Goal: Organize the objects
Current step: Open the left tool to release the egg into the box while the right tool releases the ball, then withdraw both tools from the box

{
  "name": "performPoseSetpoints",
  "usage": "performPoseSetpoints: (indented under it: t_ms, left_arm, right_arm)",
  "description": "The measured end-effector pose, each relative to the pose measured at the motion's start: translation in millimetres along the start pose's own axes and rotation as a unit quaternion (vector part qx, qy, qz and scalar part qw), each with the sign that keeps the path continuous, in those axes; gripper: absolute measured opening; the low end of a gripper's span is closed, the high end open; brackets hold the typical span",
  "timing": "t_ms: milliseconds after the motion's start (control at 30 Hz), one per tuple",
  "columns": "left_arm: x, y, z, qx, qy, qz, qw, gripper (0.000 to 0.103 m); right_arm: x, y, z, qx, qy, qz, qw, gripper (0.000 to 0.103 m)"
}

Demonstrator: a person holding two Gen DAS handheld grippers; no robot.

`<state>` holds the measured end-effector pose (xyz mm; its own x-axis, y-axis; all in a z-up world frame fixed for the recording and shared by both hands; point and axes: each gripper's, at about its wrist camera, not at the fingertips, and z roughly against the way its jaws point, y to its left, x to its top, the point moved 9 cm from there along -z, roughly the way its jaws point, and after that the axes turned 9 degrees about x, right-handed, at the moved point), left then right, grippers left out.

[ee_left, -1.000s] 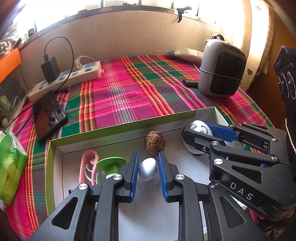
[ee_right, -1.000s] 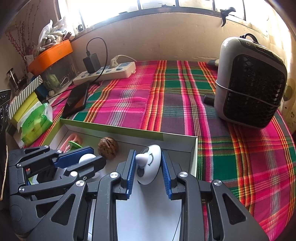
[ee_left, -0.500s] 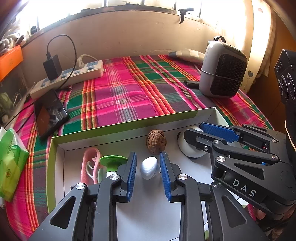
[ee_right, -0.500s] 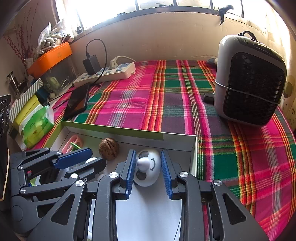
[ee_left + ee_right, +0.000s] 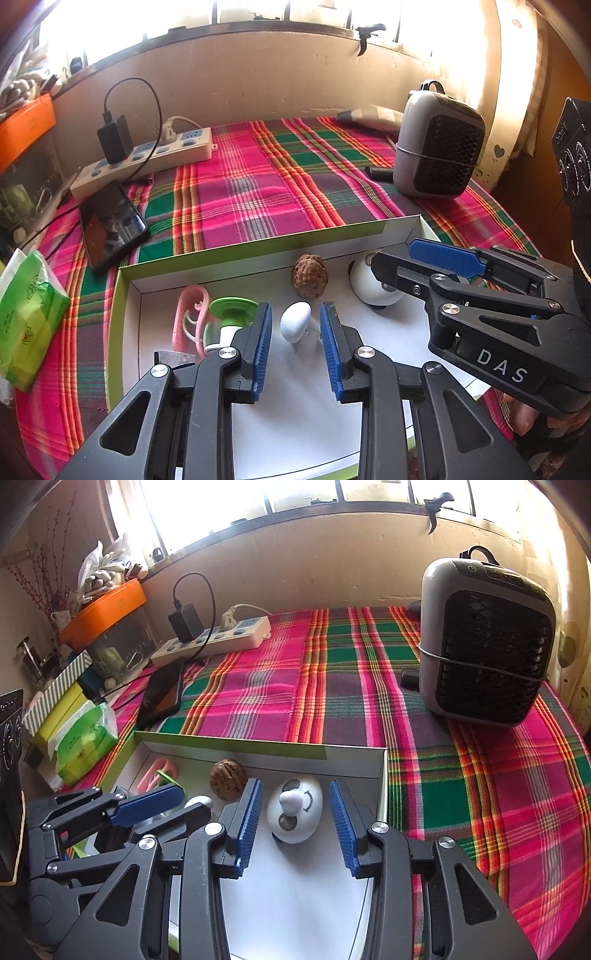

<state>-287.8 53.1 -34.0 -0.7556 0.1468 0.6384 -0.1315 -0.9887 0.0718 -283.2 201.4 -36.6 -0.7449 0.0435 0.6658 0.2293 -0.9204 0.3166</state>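
Note:
A shallow green-rimmed box (image 5: 243, 248) with a white floor lies on the plaid cloth. In it are a pink clip (image 5: 190, 317), a green-topped piece (image 5: 232, 314), a brown walnut (image 5: 309, 280), a small white egg (image 5: 295, 320) and a white round panda-faced toy (image 5: 294, 809). My left gripper (image 5: 296, 350) is open, its blue pads either side of the egg and apart from it. My right gripper (image 5: 295, 823) is open around the panda toy, which rests on the box floor. The right gripper (image 5: 443, 258) also shows in the left wrist view.
A grey heater (image 5: 484, 642) stands at the back right. A white power strip (image 5: 144, 162) with a black charger, a dark phone (image 5: 110, 225) and a green tissue pack (image 5: 27, 321) lie to the left. An orange box (image 5: 103, 613) and clutter line the left edge.
Both grippers opened. The left let go of the egg and the right let go of the panda toy; both objects now rest on the box floor. Both grippers drew back a little.

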Motion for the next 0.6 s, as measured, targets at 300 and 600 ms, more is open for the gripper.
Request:
performPoseSetpoints:
  t_ms: [300, 600]
  left_arm:
    - [-4, 7, 22, 0.006, -0.016, 0.018, 0.9997, 0.025]
    - [-15, 10, 48, 0.009, -0.031, 0.023, 0.9992, 0.025]
  right_arm:
    - [-4, 8, 20, 0.000, -0.014, -0.004, 1.000, 0.040]
    - [-12, 22, 41, -0.001, -0.030, -0.001, 1.000, 0.040]
